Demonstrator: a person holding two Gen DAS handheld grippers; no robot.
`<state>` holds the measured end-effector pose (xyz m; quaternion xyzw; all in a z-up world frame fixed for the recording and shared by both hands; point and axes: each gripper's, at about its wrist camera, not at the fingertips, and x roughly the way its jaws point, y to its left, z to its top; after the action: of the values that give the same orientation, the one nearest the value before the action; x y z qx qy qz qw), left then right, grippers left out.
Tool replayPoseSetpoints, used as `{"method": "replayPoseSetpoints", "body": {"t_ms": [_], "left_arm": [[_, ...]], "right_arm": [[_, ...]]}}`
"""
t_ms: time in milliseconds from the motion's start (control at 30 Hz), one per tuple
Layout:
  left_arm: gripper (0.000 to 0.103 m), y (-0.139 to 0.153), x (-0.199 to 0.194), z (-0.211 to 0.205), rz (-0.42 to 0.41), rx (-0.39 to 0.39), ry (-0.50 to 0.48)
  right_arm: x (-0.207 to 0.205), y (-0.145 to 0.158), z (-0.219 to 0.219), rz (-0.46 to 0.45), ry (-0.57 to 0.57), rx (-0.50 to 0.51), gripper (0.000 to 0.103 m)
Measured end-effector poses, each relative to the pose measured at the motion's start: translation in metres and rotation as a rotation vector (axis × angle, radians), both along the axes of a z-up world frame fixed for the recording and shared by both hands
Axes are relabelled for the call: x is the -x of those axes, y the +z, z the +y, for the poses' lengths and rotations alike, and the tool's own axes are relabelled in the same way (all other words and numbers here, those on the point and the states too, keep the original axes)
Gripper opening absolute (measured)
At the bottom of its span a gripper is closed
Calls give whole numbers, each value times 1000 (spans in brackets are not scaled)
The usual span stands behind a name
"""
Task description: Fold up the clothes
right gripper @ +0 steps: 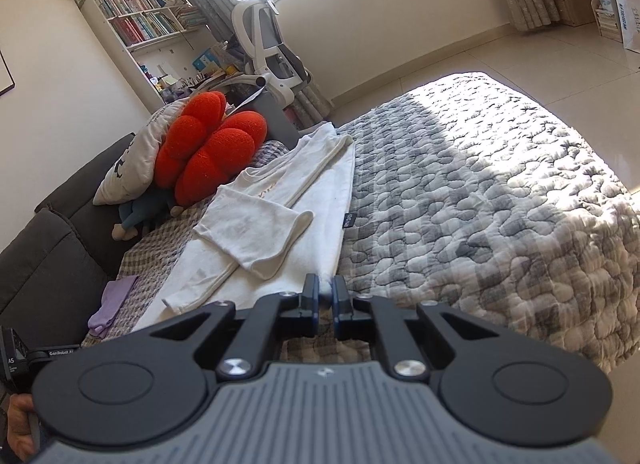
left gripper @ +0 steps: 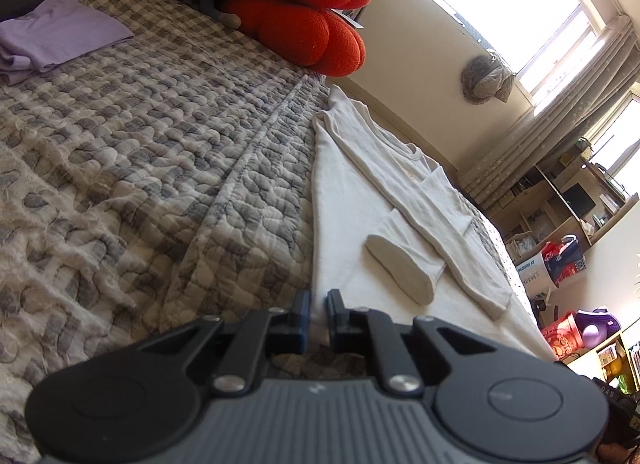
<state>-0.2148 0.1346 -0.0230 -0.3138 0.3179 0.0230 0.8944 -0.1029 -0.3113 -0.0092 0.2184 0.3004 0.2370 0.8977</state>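
While tools (left gripper: 319, 306) (right gripper: 326, 291) pinch white shirt (left gripper: 352, 199) (right gripper: 280, 215)

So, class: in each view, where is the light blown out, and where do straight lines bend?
Left wrist view: the window is blown out and its frame curves. Right wrist view: sunlight overexposes the far part of the quilt; the bookshelf leans and bows.

Between the jaws of each gripper sits soft, matt white cloth, the shirt (left gripper: 352, 199) (right gripper: 280, 215), finely knit with ribbed hems. Under it the quilt (left gripper: 152, 143) (right gripper: 480, 199) is puckered, stitched cotton, rough and fuzzy near the left jaws. Beyond the jaws, the red cushion (left gripper: 304, 3) (right gripper: 208, 147) looks nubbly. Gripper links are matt black plastic with shiny metal rivets.
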Motion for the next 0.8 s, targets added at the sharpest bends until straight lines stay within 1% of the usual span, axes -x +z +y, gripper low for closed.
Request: {"method": "replayPoseSetpoints", "body": {"t_ms": [67,133,267,367,467,600,700,800], "left_arm": [[9,3,4,2,-7,-6,6],[9,3,7,7,-12,-1,16],[9,-5,4,11,7,-3,21],[9,-11,-1,8,27,-18,16],[9,-11,-1,10,16,-7,13],[9,-10,0,13,6,6,11],[9,-10,0,11,4,2,8],[9,-8,1,9,-4,-1,4]], "right_arm": [[6,3,0,-11,0,-14,9],[10,0,2,-2,1,-24,9],[6,-19,11,56,3,38,9],[3,-27,14,77,-1,56,9],[5,-24,14,58,3,56,9],[4,-26,12,69,2,54,9],[6,-28,15,69,0,66,9],[5,-23,15,57,1,59,9]]}}
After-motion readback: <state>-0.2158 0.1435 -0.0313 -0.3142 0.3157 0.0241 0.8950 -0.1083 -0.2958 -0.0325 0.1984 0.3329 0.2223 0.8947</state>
